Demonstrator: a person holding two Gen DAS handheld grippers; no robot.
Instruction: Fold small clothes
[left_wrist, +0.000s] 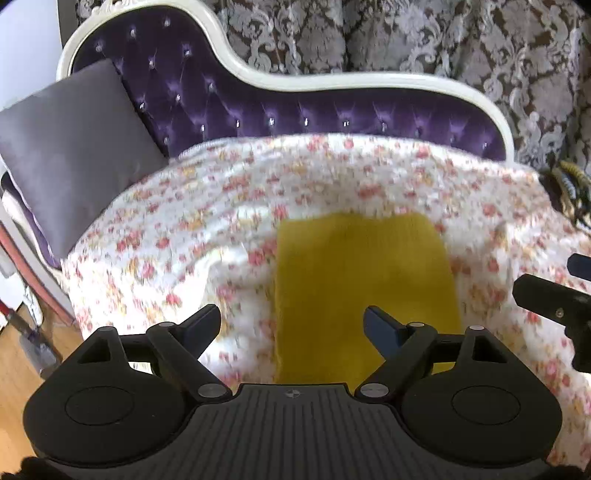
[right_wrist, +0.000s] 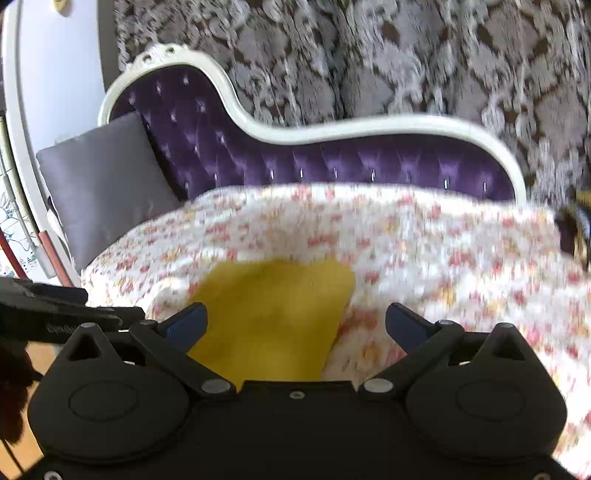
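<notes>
left wrist view: the yellow garment (left_wrist: 364, 291), a soft knit-looking rectangle, lies flat at lower centre on the floral sheet (left_wrist: 166, 229), apparently laid out for folding. the left gripper (left_wrist: 291, 325) is spread and empty above it; the right gripper (right_wrist: 295, 325) is likewise spread, holding nothing. behind, a tufted purple chaise (left_wrist: 280, 110) looks glossy.

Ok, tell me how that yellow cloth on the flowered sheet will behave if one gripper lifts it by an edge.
The yellow cloth lies flat and follows the flowered sheet, so it is probably floppy and will drape. It looks like a thin knit, so likely light. Its folded shape may fall open when lifted by one edge.
</notes>
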